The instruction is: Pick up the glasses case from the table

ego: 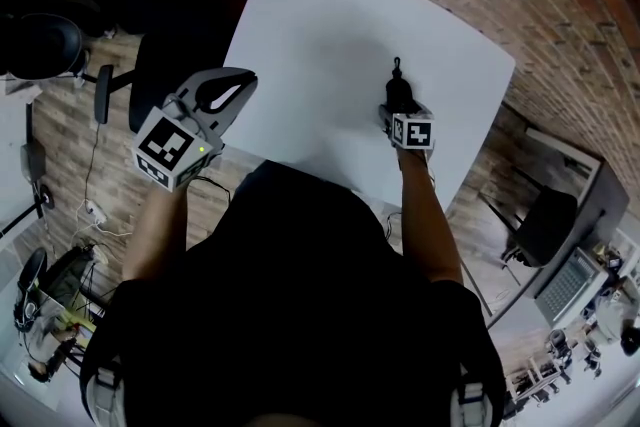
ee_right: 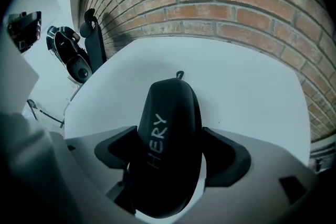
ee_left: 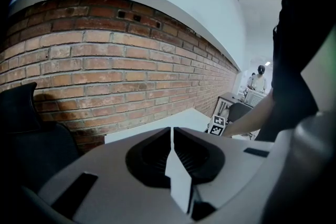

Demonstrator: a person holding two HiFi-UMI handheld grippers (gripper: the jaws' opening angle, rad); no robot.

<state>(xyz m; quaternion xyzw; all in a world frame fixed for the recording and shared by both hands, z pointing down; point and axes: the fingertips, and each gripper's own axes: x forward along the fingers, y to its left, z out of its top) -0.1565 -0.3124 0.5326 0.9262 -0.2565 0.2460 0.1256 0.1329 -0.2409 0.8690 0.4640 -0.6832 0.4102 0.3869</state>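
Observation:
The black glasses case (ego: 397,85) lies on the white table (ego: 330,25), right of the table's middle. My right gripper (ego: 398,107) points steeply down over the case's near end. In the right gripper view the case (ee_right: 168,128), with pale lettering and a small loop at its far tip, fills the space between the wide-spread jaws of the right gripper (ee_right: 170,160), and a thin strip of white table shows beside it. My left gripper (ego: 243,85) hangs off the table's left edge, shut and empty; its jaws meet in a thin seam in the left gripper view (ee_left: 172,136).
A brick wall (ee_right: 236,2) runs close behind the table's far edge. Black office chairs (ego: 40,45) stand on the wooden floor at the left, another chair (ee_left: 26,123) by the wall. A desk with a keyboard (ego: 565,285) is at the lower right.

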